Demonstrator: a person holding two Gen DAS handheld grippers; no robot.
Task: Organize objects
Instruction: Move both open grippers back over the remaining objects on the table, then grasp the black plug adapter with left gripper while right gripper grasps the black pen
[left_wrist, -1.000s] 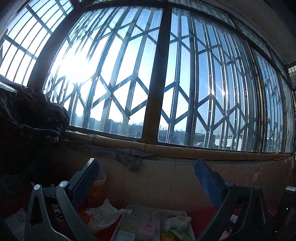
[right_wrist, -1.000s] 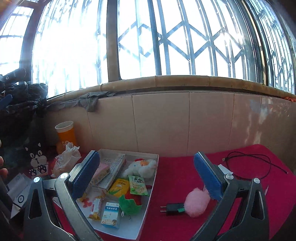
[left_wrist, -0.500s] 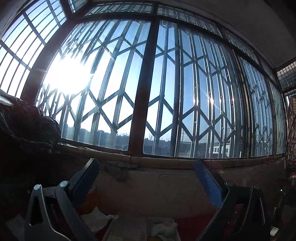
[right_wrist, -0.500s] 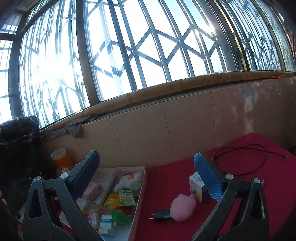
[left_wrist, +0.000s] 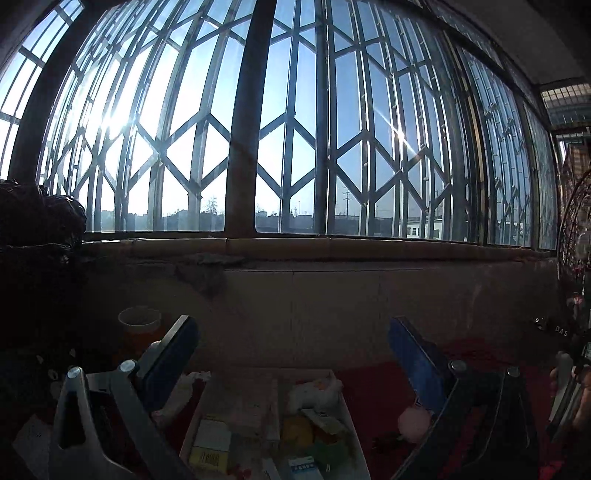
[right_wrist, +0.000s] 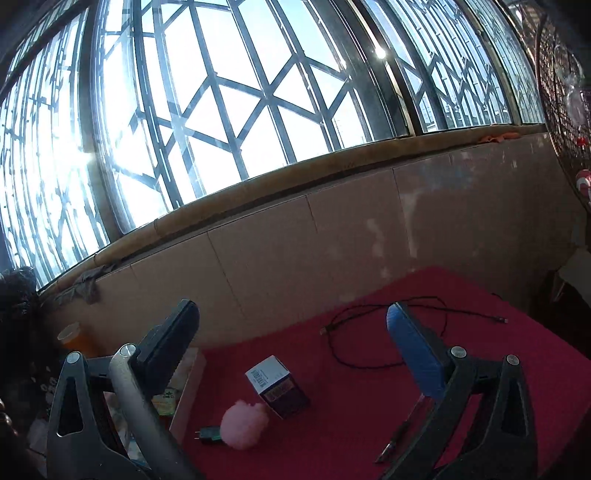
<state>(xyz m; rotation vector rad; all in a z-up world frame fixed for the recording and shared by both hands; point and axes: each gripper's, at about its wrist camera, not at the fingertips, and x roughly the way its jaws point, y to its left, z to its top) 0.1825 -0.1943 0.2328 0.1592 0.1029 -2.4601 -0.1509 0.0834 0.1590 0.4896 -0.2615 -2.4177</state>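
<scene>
- The left gripper (left_wrist: 291, 343) hangs above the table with its two fingers spread wide and nothing between them.
- Straight below and ahead of it, between the two fingers in the left wrist view, sits a white tray (left_wrist: 352, 428) filled with small packets, boxes and a white plush toy (left_wrist: 314, 391); much of it is in shadow and the labels cannot be read.
- Behind that gripper's left finger stands an orange paper cup (left_wrist: 139, 325), with crumpled white tissue (left_wrist: 184, 387) just beside the tray.
- The right gripper (right_wrist: 291, 332) is also spread wide and holds nothing, tilted over a red cloth (right_wrist: 480, 369).
- Between its fingers, lower down, a small box (right_wrist: 275, 384) with a barcode on its top lies on the cloth.
- A pink pom-pom (right_wrist: 243, 419) touches the box's near left corner, and a dark plug (right_wrist: 208, 434) lies against the pom-pom's left side.
- Beyond the right finger a black cable (right_wrist: 369, 332) loops loosely on the cloth; a thin pen-like tool (right_wrist: 397, 439) lies under that finger.
- Behind the right gripper's left finger the tray's edge (right_wrist: 190, 387) shows, apart from the box.
- A tiled wall and a barred window (right_wrist: 240, 110) fill the space ahead of both grippers.
</scene>
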